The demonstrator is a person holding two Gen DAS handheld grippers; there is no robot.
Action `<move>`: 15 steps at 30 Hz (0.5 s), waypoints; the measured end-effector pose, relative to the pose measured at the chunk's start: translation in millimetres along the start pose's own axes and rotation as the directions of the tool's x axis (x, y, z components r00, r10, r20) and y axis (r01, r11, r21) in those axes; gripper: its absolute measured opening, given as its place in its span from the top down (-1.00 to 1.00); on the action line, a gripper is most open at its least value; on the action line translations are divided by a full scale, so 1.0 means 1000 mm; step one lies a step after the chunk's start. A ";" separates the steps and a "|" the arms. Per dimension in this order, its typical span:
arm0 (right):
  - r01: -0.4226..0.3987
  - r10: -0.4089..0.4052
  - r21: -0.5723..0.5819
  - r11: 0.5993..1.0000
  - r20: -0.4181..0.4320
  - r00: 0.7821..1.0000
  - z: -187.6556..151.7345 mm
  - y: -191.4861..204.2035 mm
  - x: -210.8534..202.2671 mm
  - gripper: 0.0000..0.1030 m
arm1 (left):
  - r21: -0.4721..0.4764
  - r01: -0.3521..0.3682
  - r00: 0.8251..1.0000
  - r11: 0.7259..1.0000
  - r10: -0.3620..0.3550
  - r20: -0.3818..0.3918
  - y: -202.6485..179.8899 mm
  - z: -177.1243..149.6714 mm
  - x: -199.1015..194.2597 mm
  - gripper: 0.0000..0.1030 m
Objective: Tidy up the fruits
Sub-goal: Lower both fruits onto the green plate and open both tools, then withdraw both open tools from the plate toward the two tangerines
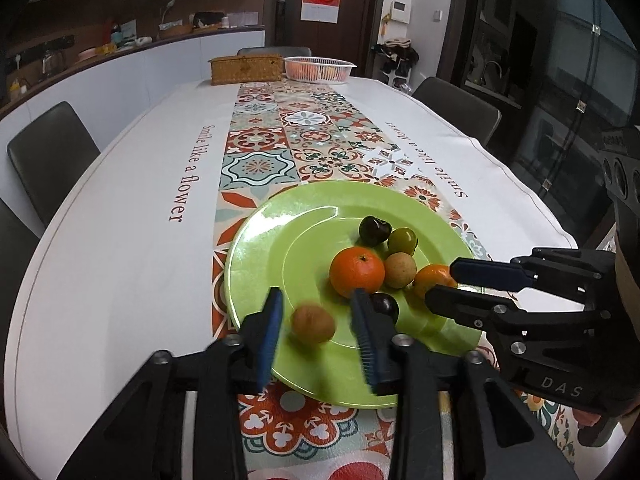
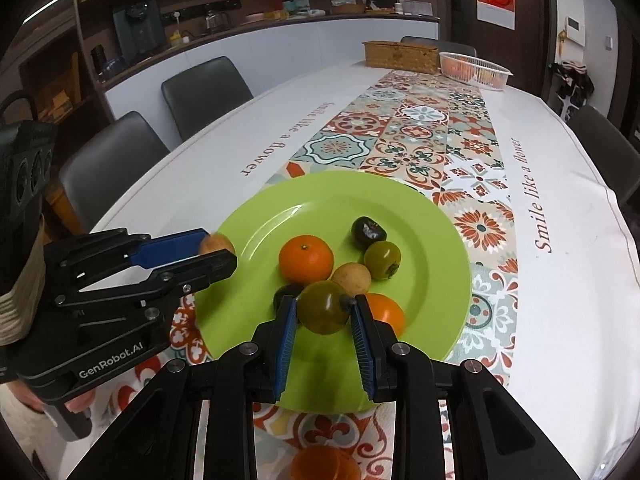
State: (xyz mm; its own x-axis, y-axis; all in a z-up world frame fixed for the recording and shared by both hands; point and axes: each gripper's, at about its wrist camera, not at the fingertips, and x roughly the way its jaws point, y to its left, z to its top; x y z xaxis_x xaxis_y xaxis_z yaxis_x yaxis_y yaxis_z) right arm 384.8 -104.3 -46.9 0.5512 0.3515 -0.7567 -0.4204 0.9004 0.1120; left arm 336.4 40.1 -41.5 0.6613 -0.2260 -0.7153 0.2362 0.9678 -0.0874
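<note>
A green plate (image 1: 256, 264) (image 2: 256, 216) holds several fruits: an orange (image 1: 357, 271) (image 2: 306, 259), a tan longan (image 1: 399, 269) (image 2: 352, 278), a green fruit (image 1: 403, 240) (image 2: 382, 259), a dark one (image 1: 374, 230) (image 2: 368, 233) and another orange (image 1: 434, 278) (image 2: 386, 312). My left gripper (image 1: 316, 316) is open; a blurred brown fruit (image 1: 312, 325) (image 2: 216, 245) lies between its fingers over the plate. My right gripper (image 2: 325, 314) is shut on a green-brown fruit (image 2: 323, 307), just above the plate. A dark fruit (image 1: 384, 306) (image 2: 286, 294) lies beside it.
The plate sits on a patterned runner (image 1: 276, 136) on a white tablecloth. A wicker box (image 1: 246, 68) and a white basket of oranges (image 1: 320, 68) stand at the far end. Grey chairs (image 1: 48, 156) surround the table. An orange thing (image 2: 324, 462) lies below the right gripper.
</note>
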 end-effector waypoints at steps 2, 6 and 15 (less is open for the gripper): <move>0.003 -0.003 0.007 1.000 -0.002 1.000 0.001 -0.001 0.000 0.31 | -0.002 -0.010 1.000 1.000 0.010 0.004 0.000 0.000 -0.003 0.25; 0.019 -0.019 0.004 1.000 0.014 1.000 -0.002 -0.001 -0.008 0.31 | 0.005 -0.047 0.999 0.999 0.047 0.023 -0.002 -0.004 -0.018 0.24; 0.039 -0.035 -0.040 0.998 0.086 0.996 -0.011 0.013 -0.054 0.31 | 0.038 -0.104 0.992 0.994 0.100 0.082 -0.021 -0.008 -0.069 0.13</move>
State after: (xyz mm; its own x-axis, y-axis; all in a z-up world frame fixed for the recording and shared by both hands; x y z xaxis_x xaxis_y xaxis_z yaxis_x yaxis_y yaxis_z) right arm 341.8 -114.5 -11.9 0.6252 0.3403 -0.7023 -0.4271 0.9024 0.0571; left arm 280.5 36.6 3.9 0.7378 -0.1361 -0.6612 0.1930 0.9811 0.0135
